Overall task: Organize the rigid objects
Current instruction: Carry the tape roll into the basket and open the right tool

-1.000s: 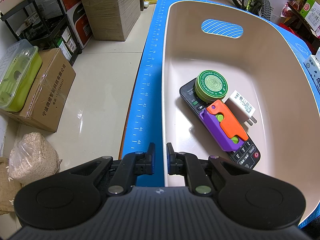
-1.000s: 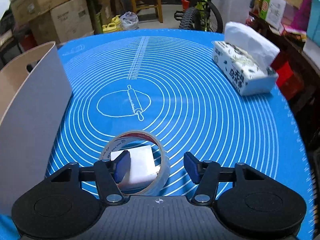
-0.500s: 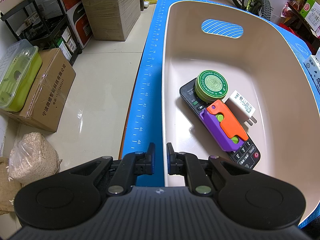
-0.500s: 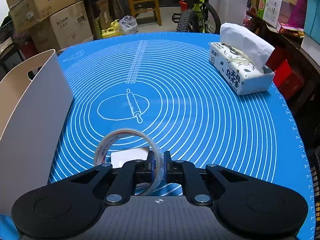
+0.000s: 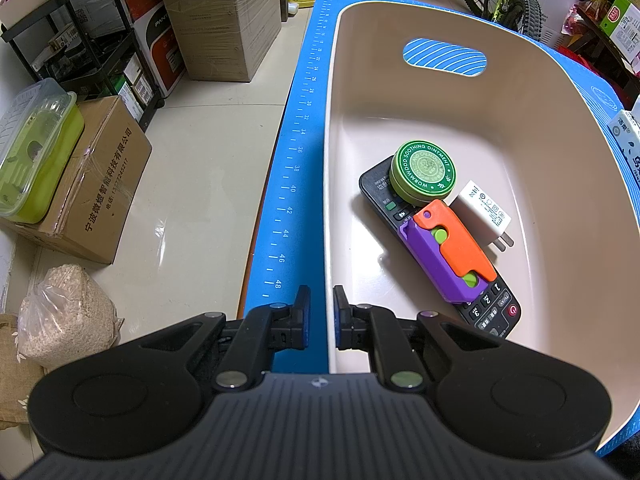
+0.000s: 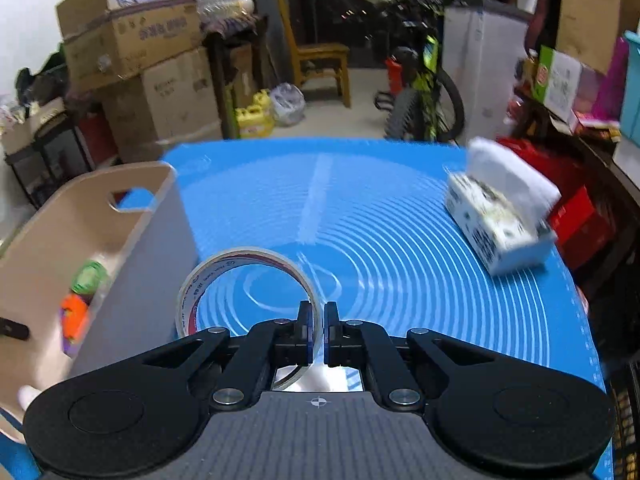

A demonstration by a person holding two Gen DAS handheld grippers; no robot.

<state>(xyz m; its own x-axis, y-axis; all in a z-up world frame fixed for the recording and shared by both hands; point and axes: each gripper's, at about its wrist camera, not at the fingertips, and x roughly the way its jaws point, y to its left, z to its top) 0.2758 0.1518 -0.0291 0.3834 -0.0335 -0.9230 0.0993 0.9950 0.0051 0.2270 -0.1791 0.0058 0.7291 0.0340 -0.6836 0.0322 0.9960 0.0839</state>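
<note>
My left gripper [image 5: 321,316] is shut on the near left rim of the beige bin [image 5: 330,184]. Inside the bin lie a black remote [image 5: 376,192], a green ointment tin [image 5: 423,171], an orange and purple toy [image 5: 448,252] and a white charger [image 5: 482,212]. My right gripper [image 6: 319,330] is shut on the rim of a clear tape roll [image 6: 208,280] and holds it lifted above the blue mat [image 6: 400,240], to the right of the bin [image 6: 132,252]. The view is motion-blurred.
A tissue pack [image 6: 500,216] lies on the mat at the right. The floor to the left of the table holds cardboard boxes [image 5: 92,184], a green container [image 5: 32,152] and a grain bag [image 5: 64,320]. A chair [image 6: 316,60] and bicycle [image 6: 424,92] stand beyond the mat.
My right gripper closed on the tape roll's rim and lifted it off the mat, leaving the white block behind. My left gripper stayed still on the bin rim.
</note>
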